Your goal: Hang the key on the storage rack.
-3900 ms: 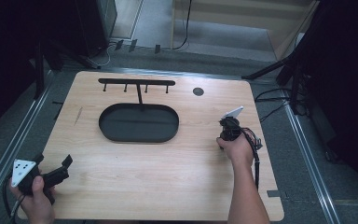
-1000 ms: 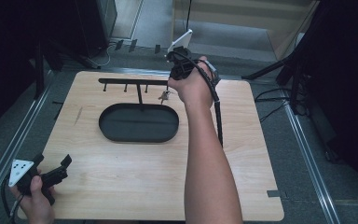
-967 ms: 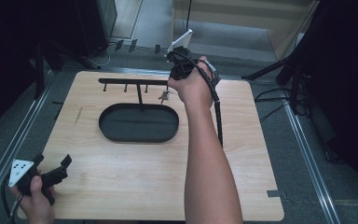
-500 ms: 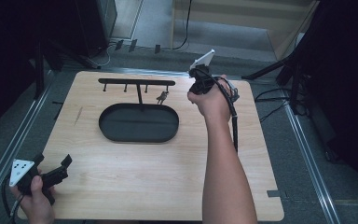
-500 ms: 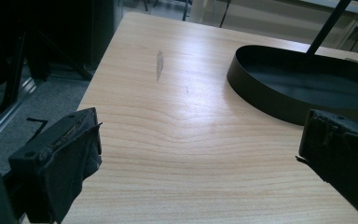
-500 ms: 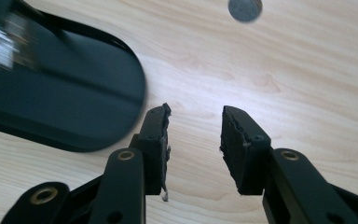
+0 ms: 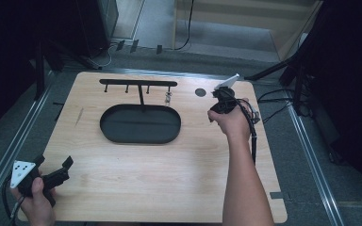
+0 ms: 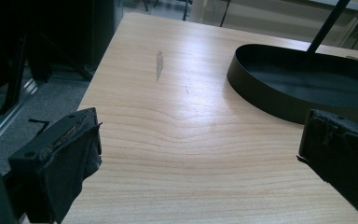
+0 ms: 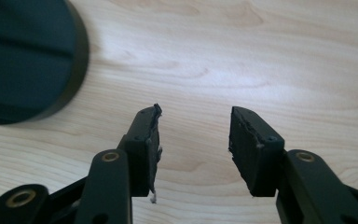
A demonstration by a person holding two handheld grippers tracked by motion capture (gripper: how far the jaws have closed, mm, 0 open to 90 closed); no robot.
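From above, your right gripper [image 7: 220, 96] hovers right of the rack [image 7: 139, 84], where a small metal piece [image 7: 168, 98] hangs beside the empty black tray [image 7: 140, 123]. Your left gripper [image 8: 191, 154] gapes over bare table [image 8: 186, 140]. Your right gripper's jaws, just opening, pinch nothing

A black oval tray [image 7: 140, 124] and black gripper [image 9: 193, 140] on pale wood-grain table [image 7: 169, 179].

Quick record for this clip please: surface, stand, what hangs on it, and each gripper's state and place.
surface: wooden table
stand: black oval tray with a hook rack on a post
hanging: small metal item on the rack's right hook, too small to identify
left gripper: jaws open, empty, near front left corner
right gripper: jaws have just been opening, nothing between them, over bare table right of the tray
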